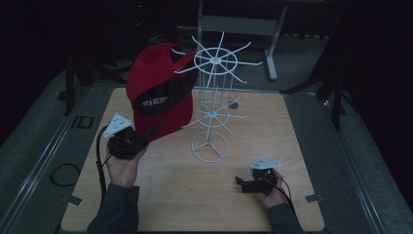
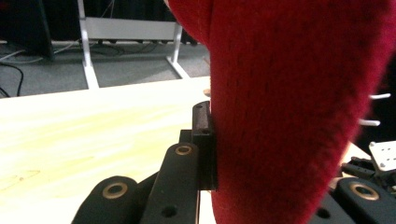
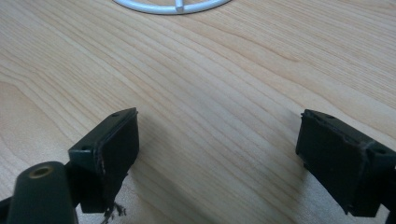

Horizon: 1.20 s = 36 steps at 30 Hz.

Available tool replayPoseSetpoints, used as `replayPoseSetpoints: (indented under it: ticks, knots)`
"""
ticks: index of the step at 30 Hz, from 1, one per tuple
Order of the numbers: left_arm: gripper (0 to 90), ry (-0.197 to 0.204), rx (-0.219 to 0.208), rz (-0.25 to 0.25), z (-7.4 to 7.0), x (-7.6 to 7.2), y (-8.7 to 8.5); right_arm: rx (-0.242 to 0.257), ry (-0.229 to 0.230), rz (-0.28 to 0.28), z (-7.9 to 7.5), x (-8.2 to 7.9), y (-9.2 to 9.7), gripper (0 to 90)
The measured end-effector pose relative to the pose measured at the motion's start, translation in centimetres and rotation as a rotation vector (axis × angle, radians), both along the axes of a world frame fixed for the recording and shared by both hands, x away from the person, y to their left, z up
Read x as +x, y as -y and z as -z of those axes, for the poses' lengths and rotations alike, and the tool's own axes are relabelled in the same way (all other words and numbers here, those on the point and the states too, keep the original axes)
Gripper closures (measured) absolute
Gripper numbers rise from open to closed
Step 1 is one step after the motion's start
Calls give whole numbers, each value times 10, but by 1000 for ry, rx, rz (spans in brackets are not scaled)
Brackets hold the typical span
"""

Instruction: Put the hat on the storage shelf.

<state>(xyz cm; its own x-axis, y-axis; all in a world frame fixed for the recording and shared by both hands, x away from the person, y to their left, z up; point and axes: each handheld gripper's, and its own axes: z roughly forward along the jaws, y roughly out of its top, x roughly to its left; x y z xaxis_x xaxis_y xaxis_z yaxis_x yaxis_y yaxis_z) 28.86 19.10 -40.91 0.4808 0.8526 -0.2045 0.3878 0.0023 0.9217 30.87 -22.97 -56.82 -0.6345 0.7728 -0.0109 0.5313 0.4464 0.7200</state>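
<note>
A red cap with a black band and white lettering is held up in the air by its lower edge, tilted toward a white wire rack. My left gripper is shut on that edge. In the left gripper view the red cap covers the right side, and one black jaw presses flat against it at my left gripper. The cap's top lies against the rack's upper spokes; whether it hangs on one I cannot tell. My right gripper rests low on the table, open, and my right gripper has bare wood between its jaws.
The light wooden table holds the rack near its middle, with the rack's ring base just ahead of the right gripper. A grey metal frame stands behind the table. A black cable loops on the floor at the left.
</note>
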Motion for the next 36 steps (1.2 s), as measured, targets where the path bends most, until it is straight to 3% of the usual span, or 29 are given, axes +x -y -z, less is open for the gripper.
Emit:
replayPoseSetpoints:
  ticks: [19, 26, 33, 35, 36]
  knots:
    - [842, -93, 53, 2, 36, 13, 8, 1, 1, 0, 0, 0, 0, 131]
    - [826, -95, 66, 9, 43, 11, 9, 1, 0, 0, 0, 0, 0, 131]
    - [674, -80, 61, 12, 48, 6, 9, 1, -1, 1, 0, 0, 0, 131]
    - [632, -76, 55, 4, 49, 5, 8, 0, 1, 0, 0, 0, 0, 132]
    - [602, -69, 56, -26, 50, 3, 5, 0, 1, -1, 0, 0, 0, 132]
